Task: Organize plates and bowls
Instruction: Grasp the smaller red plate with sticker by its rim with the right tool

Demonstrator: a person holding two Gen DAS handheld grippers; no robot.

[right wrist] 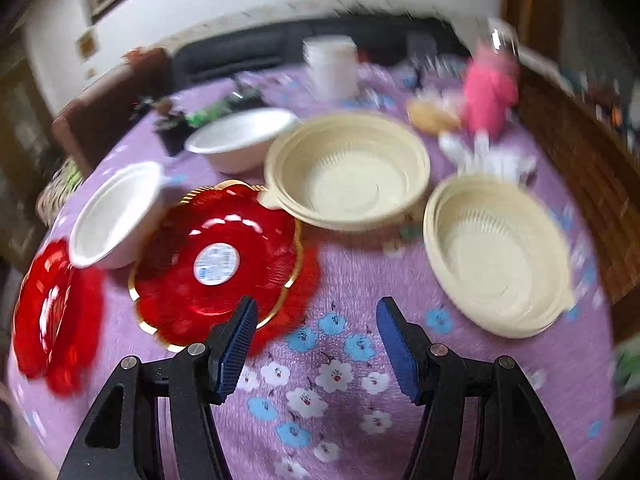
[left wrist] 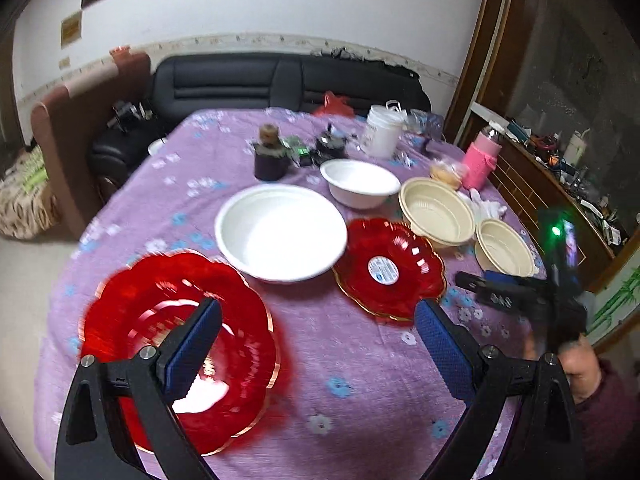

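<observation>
Left gripper (left wrist: 320, 344) spread wide, nothing between; 1 red plate (left wrist: 180, 344) under its left finger, likely the pick target. Right gripper (right wrist: 316, 340) half-spread, empty, labelled plate (right wrist: 218, 260) just ahead-left. 2 white bowls, 2 cream bowls beyond, unstacked.

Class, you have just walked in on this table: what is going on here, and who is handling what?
A person holds a gripper in each hand over a purple flowered tablecloth. Nothing is held. The left gripper is open beside a red plate; the right gripper is open near a second red plate. Two white bowls and two cream bowls lie unstacked.
</observation>
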